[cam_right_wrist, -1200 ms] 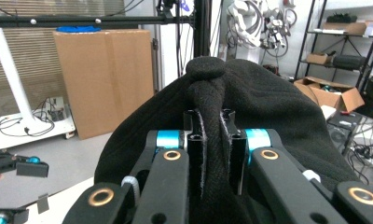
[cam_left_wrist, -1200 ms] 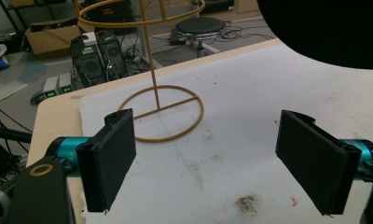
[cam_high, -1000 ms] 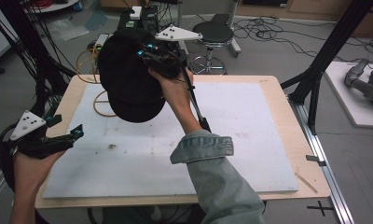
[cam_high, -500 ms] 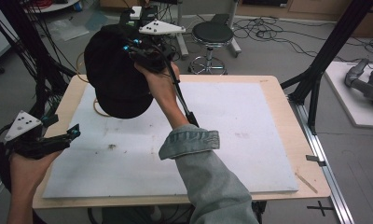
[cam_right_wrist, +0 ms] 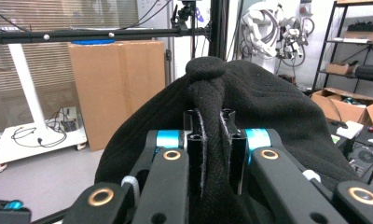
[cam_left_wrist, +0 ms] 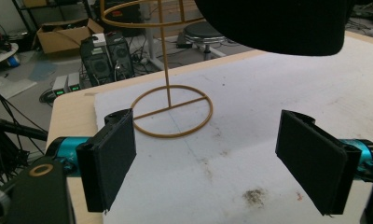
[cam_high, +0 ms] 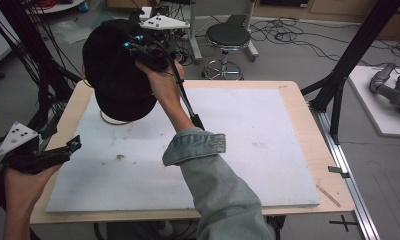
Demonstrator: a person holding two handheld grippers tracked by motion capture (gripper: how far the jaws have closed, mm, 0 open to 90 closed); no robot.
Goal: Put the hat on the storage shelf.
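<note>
Black hat (cam_high: 115,70), held aloft at the table's (cam_high: 293,95) far-left corner.
Right gripper (cam_right_wrist: 212,135) pinches its fabric; left gripper (cam_left_wrist: 212,163) spread wide, empty; wire stand (cam_left_wrist: 170,109) probably beneath the hat.

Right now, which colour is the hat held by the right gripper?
Black hat; the right gripper view shows it best.

I see the white mat (cam_high: 248,150) bare across centre and right; black hat (cam_high: 119,70) and wire stand (cam_left_wrist: 170,100) block upper left.

Right tool (cam_high: 138,47) raised, jaws pinched shut; left tool (cam_high: 63,150) low, jaws apart.
</note>
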